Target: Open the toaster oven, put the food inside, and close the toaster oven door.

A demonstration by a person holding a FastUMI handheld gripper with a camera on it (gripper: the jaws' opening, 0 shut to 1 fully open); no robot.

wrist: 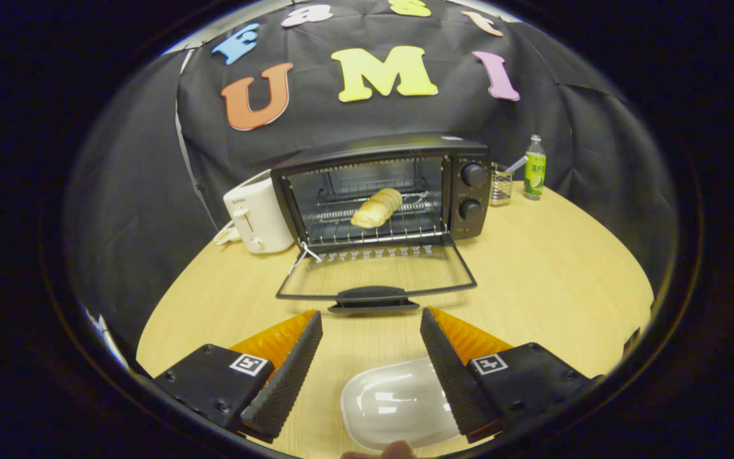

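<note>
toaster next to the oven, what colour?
White. The toaster stands beside the open oven, clearest in the gripper view. The tongs are open.

A white pop-up toaster stands on the wooden counter at centre left of the frame. At upper right, a wire holder sits near a green-labelled bottle. A white oblong dish lies bottom centre.

Black toaster oven near the desk's far edge; glass door folded down flat; bread roll on its rack.
</note>
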